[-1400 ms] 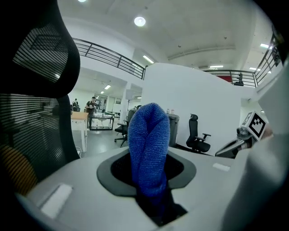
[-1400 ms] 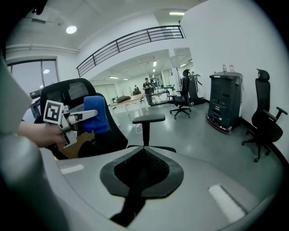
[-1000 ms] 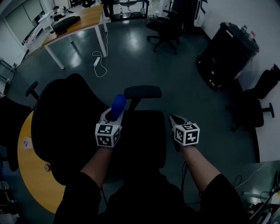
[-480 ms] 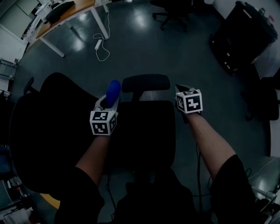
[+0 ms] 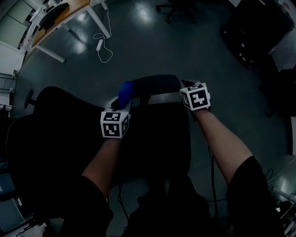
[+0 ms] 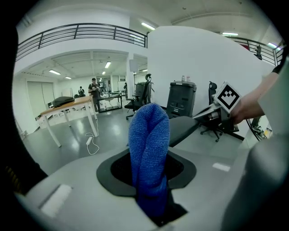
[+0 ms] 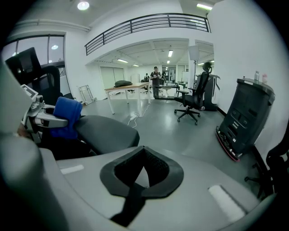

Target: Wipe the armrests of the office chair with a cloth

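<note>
The black office chair's seat (image 5: 155, 139) lies below me, and its padded armrest (image 5: 155, 84) crosses just ahead of both grippers. My left gripper (image 5: 124, 99) is shut on a rolled blue cloth (image 5: 125, 91), whose tip stands at the armrest's left end. In the left gripper view the cloth (image 6: 149, 149) rises from the jaws in front of the armrest (image 6: 183, 126). My right gripper (image 5: 186, 85) sits at the armrest's right end, shut and empty. In the right gripper view the jaws (image 7: 141, 173) meet with nothing between them, and the armrest (image 7: 106, 131) and cloth (image 7: 67, 116) lie to the left.
The chair's tall backrest (image 5: 55, 139) fills the left. A desk (image 5: 60, 14) stands far left, with a power strip and cable (image 5: 99, 45) on the floor. A black cabinet (image 7: 244, 117) and another office chair (image 7: 192, 101) stand to the right.
Both grippers have moved forward to the armrest. The cloth tip now reaches its left end and the right gripper its right end. The head camera has tilted further down.
</note>
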The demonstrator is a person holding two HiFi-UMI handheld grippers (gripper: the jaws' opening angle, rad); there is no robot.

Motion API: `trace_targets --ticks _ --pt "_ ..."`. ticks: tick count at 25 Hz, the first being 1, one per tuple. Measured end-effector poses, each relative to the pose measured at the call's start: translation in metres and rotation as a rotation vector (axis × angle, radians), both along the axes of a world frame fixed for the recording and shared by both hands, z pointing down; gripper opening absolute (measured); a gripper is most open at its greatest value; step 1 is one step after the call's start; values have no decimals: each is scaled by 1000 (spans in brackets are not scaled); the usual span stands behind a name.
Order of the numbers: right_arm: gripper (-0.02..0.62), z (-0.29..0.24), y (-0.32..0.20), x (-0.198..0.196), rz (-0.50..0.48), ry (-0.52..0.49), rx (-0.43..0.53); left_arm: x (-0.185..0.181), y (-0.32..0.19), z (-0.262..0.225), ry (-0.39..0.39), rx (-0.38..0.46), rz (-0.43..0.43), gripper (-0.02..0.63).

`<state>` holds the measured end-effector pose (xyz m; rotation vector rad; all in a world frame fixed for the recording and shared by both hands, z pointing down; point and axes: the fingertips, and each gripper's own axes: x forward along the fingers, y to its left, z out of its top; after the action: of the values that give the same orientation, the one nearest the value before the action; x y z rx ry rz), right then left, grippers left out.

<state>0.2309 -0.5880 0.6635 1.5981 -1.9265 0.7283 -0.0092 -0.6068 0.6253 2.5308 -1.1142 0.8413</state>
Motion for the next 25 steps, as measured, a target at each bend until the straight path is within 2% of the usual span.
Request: trace_targets --ticks 8,14,19,25 --pt "0 -3 -1 -1 -18 7 32 58 22 -2 17 -30 80 143" --pt "0 -6 -2 -4 14 -26 50 101 29 -8 46 -45 132 143" --pt "0 -5 1 -4 31 -75 57 151 46 -8 88 -70 218 143" --pt "2 -3 2 -3 20 -106 63 193 56 -10 161 -147 280 143"
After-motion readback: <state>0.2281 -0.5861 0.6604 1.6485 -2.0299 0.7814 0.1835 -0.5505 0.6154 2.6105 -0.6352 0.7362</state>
